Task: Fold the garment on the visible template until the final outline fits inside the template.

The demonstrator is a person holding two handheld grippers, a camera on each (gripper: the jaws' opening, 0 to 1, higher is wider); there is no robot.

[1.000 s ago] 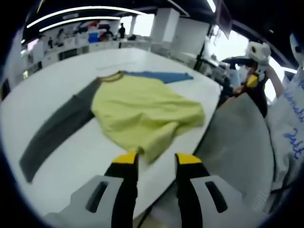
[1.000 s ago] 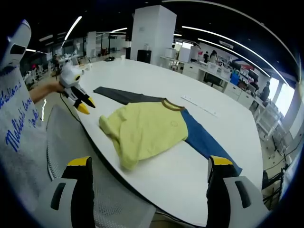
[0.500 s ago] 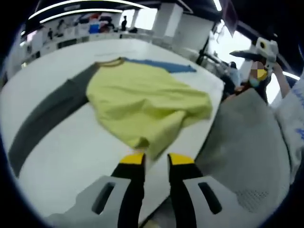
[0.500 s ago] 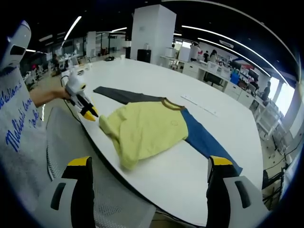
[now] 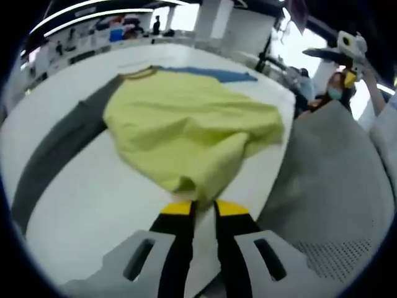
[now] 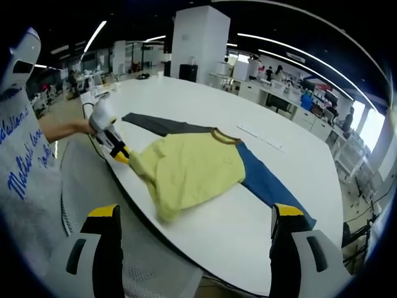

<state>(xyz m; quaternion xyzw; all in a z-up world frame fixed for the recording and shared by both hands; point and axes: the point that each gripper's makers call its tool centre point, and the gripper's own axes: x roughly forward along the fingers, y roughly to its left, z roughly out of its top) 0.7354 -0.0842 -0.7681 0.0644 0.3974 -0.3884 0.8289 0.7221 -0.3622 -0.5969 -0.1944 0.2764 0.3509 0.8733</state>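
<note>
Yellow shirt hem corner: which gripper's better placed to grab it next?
Left. The left gripper has its jaws nearly closed right at the shirt hem corner by the table edge. The right gripper hangs wide open, back from the table.

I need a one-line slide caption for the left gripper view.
Left gripper closing on the yellow shirt hem at the white table edge.

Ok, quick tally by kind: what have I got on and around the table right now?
Shirts: 1, a yellow shirt with one grey sleeve and one blue sleeve
Tables: 1, the white table
Grippers: 2, left gripper at the shirt's corner, right gripper held back from the table
Total: 4
</note>
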